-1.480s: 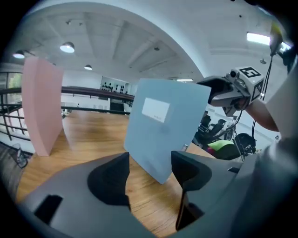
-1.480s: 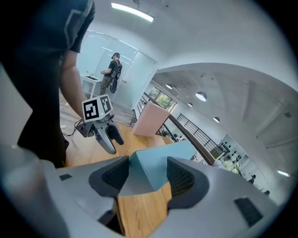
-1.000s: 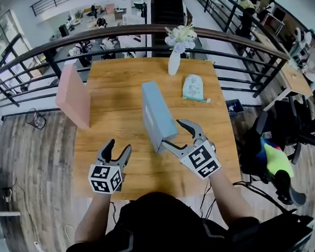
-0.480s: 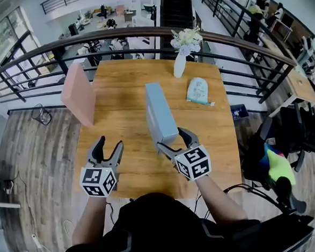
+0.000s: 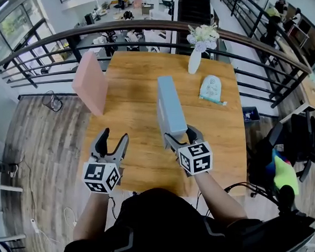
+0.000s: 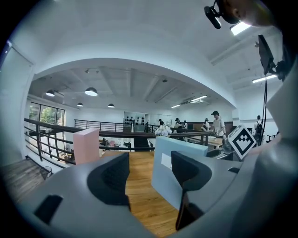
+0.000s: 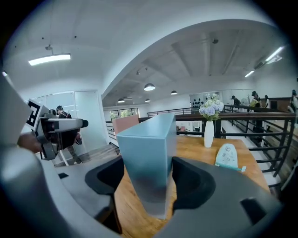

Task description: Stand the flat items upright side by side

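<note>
We have the right tool (image 5: 179,134) with jaws just closing, clamped on the near end of the blue box (image 5: 169,103), which stands upright mid-bench (image 5: 135,113). The left tool (image 5: 111,143) is wide open and empty. The pink box (image 5: 91,83) is upright at the bench's far-left edge, well apart.

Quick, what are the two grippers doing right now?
Left gripper: open, holding nothing.
Right gripper: jaws have just been closing, now gripping the blue box between them.

Honey-brown wooden table (image 5: 135,113), pale blue box (image 5: 170,108), pink box (image 5: 92,89), white vase (image 5: 194,62)
</note>
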Action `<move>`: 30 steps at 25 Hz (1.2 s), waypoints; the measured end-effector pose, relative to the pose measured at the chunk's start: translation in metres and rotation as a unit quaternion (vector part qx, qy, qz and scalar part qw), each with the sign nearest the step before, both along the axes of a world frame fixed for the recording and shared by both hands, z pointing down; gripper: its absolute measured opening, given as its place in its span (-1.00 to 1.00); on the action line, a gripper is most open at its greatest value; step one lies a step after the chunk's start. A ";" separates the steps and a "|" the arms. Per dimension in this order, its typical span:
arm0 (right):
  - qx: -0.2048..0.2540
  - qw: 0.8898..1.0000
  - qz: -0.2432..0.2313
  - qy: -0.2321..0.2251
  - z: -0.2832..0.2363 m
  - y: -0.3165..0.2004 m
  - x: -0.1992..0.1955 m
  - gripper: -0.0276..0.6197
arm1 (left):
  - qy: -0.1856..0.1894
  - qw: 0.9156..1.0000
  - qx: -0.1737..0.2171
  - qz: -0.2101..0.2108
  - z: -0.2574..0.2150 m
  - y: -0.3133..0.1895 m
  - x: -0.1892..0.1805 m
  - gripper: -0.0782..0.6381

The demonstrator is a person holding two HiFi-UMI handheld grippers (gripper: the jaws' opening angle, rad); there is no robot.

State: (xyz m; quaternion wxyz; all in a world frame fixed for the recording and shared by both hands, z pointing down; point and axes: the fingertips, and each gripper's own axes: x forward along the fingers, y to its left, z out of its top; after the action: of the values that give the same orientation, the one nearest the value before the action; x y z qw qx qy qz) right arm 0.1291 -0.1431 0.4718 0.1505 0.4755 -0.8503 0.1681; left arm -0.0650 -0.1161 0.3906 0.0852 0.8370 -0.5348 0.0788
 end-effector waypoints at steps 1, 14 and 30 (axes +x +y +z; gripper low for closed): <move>0.002 1.000 -0.001 0.000 0.000 0.000 0.000 0.10 | 0.000 1.000 0.001 -0.004 -0.002 0.001 -0.002 0.05; 0.029 0.999 -0.023 -0.022 0.000 -0.014 -0.011 0.02 | -0.026 0.999 0.028 -0.026 -0.009 0.005 -0.042 0.05; 0.019 1.000 -0.006 -0.022 0.000 -0.070 -0.156 0.03 | -0.025 0.999 0.039 -0.008 -0.006 -0.051 -0.184 0.05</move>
State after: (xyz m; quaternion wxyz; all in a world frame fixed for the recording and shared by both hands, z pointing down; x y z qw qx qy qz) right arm -0.0269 -0.2129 0.4714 0.1234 0.4697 -0.8591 0.1617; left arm -0.2485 -0.1672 0.3847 0.0394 0.8332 -0.5460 0.0782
